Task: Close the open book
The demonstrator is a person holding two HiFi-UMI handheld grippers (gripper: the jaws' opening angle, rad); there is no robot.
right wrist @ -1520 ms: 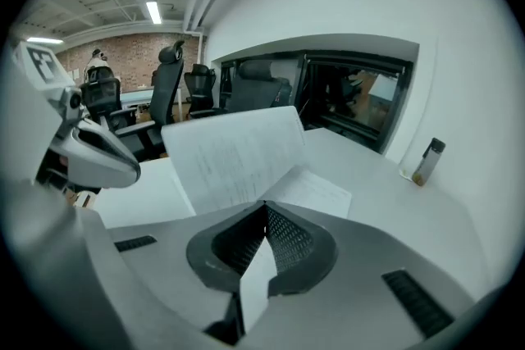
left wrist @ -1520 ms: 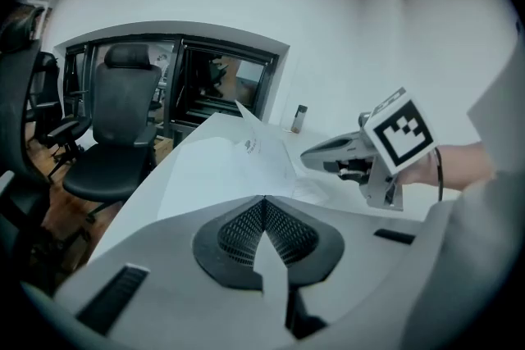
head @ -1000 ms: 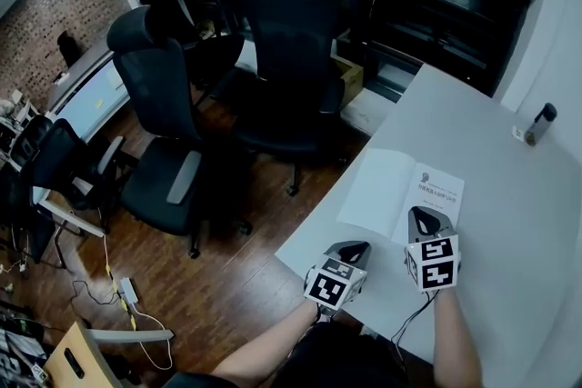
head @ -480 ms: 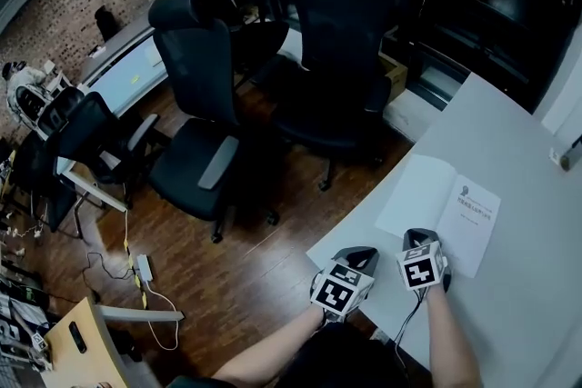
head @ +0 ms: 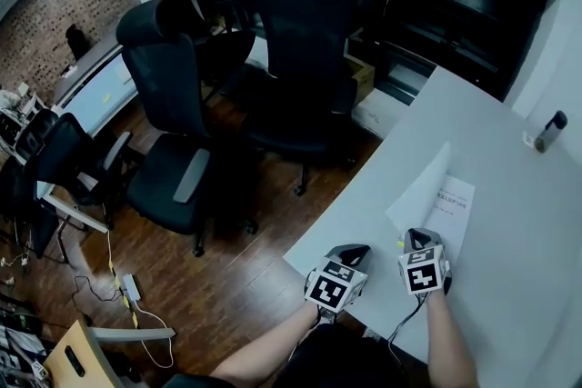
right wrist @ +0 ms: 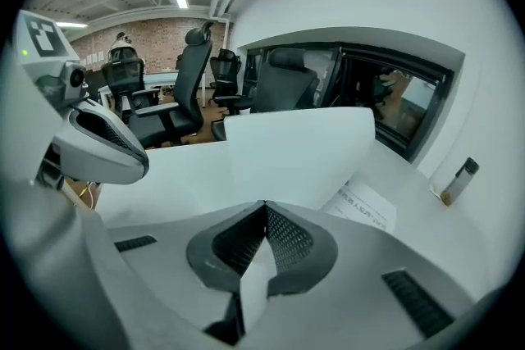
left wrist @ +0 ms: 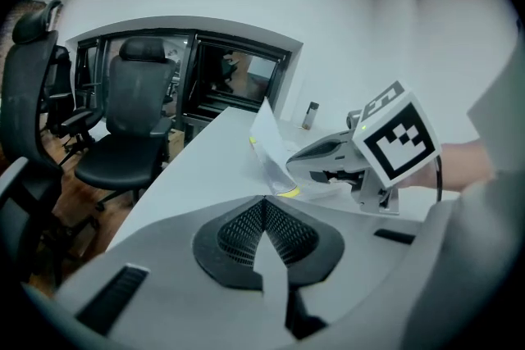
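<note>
A thin white book (head: 455, 206) lies open on the pale table (head: 518, 286). Its left leaf (head: 423, 186) stands curled upward, while the printed right page (right wrist: 365, 209) lies flat. My right gripper (head: 420, 238) is shut, its tip at the near edge of the book, right below the raised leaf (right wrist: 299, 147). Whether it touches the leaf is hidden. My left gripper (head: 355, 250) is shut on nothing and hovers at the table's near edge, left of the book. The left gripper view shows the raised leaf (left wrist: 267, 139) beside the right gripper (left wrist: 291, 168).
A small dark-capped bottle (head: 552, 130) stands at the table's far right. Black office chairs (head: 173, 104) (head: 300, 59) fill the wooden floor left of the table edge. A dark glass partition (head: 455, 4) runs behind.
The book's left leaf, flat before, now stands up from the table. My right gripper has dropped to the book's near edge. The left gripper has shifted slightly.
</note>
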